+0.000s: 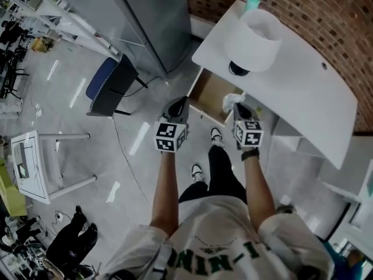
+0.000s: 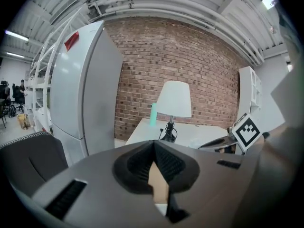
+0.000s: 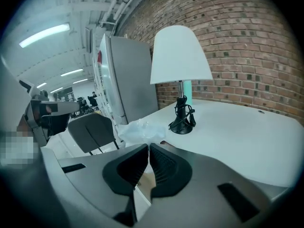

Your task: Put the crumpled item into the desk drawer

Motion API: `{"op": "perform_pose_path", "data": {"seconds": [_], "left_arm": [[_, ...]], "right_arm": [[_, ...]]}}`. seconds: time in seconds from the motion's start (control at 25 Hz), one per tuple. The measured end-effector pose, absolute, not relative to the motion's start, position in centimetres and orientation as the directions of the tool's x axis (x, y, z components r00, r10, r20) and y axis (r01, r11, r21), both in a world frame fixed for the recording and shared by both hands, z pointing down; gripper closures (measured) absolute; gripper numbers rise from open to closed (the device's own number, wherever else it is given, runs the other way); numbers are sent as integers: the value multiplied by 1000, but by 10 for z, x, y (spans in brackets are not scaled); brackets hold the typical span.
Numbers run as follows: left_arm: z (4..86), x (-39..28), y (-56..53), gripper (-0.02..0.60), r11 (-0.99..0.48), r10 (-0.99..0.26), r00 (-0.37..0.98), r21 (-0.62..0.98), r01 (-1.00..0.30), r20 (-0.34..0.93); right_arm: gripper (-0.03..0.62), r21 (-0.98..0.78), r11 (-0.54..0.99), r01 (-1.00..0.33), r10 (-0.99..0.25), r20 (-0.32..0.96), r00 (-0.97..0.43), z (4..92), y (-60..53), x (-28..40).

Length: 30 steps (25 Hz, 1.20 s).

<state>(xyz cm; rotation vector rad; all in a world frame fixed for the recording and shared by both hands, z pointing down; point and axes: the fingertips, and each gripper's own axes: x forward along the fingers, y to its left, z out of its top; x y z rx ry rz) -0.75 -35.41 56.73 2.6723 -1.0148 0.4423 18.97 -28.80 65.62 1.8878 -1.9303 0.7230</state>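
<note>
Drawer [image 1: 207,92] stands open under desk [image 1: 303,89] edge, crumpled item [image 1: 231,102] at rim.

Partial green lettering "NIN-I" on the person's white shirt [image 1: 224,238], rest unreadable

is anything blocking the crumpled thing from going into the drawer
Nothing visible. The drawer is pulled open, and the crumpled item, pinched in the right gripper, hangs over its right end. The left gripper is off to the side.

Head view steeply down over desk [image 1: 303,92]; left gripper view, right gripper view low, toward lamp [image 2: 174,99] (common to all).
</note>
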Motion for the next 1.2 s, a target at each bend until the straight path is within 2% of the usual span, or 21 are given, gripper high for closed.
{"op": "perform_pose_path", "data": {"seconds": [0.32,0.96,1.2], "left_arm": [[633,2,-364,583,-748,-546,727,149,-647,415],[752,30,-417,583,-730,-545,761,247,-637,351],[787,25,-429,583,-727,-544,762,256,-637,351]], "right_arm": [[582,-109,13,-994,-756,649,-81,732,-314,198],[582,-123,84,-989,-589,794,-148,884,-374,178],[582,-146,57,-988,-542,826,-154,937,-390,177]]}}
